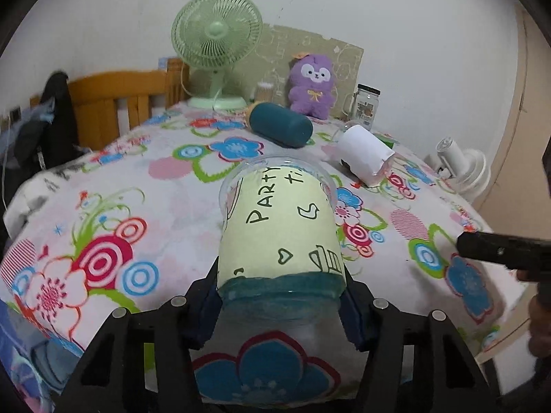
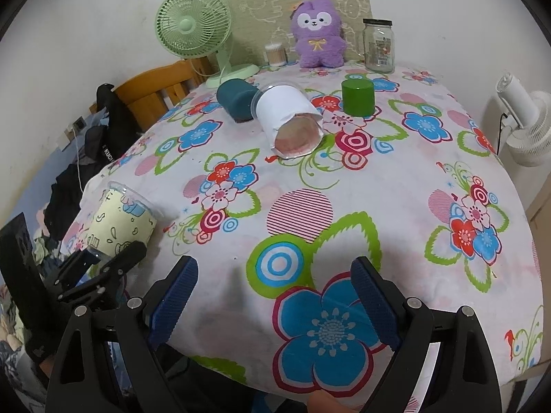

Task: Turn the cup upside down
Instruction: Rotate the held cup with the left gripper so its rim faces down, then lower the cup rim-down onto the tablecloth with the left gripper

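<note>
My left gripper [image 1: 280, 304] is shut on a clear plastic cup [image 1: 279, 220] with a pale yellow "PARTY" sleeve. It grips the cup near its base, with the open rim pointing away and slightly up, held above the table. In the right wrist view the same cup [image 2: 120, 216] is at the left table edge, held by the left gripper [image 2: 103, 261]. My right gripper [image 2: 273, 296] is open and empty, low over the near edge of the floral tablecloth [image 2: 344, 189]. One of its fingers [image 1: 499, 249] shows at the right of the left wrist view.
A white-sleeved cup [image 2: 289, 120] lies on its side mid-table beside a teal cup [image 2: 237, 98] on its side. A green cup [image 2: 357, 96] stands upside down. At the back are a green fan [image 2: 193, 24], a purple plush [image 2: 318, 32], a glass jar [image 2: 378, 46]. A white fan [image 2: 523, 120] stands off the right edge.
</note>
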`<state>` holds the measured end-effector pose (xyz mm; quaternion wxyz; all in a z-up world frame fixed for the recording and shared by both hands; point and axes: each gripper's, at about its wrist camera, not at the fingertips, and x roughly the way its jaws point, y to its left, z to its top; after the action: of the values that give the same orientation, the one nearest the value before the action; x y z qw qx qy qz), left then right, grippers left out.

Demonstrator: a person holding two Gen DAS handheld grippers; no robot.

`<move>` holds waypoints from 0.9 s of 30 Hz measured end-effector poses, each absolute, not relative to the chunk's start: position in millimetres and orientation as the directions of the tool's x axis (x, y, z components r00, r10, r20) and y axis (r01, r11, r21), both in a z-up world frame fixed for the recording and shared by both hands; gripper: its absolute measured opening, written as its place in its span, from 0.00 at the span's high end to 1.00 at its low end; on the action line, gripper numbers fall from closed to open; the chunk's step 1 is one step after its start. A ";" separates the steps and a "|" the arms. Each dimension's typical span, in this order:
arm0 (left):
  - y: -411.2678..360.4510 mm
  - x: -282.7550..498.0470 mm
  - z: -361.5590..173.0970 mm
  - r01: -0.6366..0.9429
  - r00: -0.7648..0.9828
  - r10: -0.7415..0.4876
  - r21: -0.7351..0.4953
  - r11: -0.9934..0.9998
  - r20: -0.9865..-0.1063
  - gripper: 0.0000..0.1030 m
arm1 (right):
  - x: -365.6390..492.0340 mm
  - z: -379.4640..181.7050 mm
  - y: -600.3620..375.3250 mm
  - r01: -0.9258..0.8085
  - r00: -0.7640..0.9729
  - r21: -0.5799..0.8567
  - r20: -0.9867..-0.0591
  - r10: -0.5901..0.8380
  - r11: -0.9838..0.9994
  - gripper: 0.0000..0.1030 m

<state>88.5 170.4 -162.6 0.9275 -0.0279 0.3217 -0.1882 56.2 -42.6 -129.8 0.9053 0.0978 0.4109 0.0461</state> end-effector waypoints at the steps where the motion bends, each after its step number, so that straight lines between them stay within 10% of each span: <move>1: 171.2 89.4 -160.7 0.338 0.706 -0.379 -0.185 0.923 -0.598 0.42 | 56.4 -130.3 -43.3 -0.002 0.657 0.215 -0.736 0.164 0.977 0.11; 10: 172.3 115.5 -118.6 0.464 0.450 -0.450 -0.228 0.856 -0.772 0.42 | 57.3 -128.7 -38.6 -0.031 0.662 0.214 -0.727 0.180 0.976 0.11; 27: 155.8 155.2 -106.0 0.532 0.022 -0.218 -0.174 0.829 -0.976 0.42 | 48.3 -104.3 2.5 -0.253 0.703 0.138 -0.654 0.280 0.958 0.11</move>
<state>155.2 155.8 -106.0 0.7043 0.1214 0.6467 -0.2664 48.3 2.5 -104.3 0.9225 0.0187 0.3574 0.1445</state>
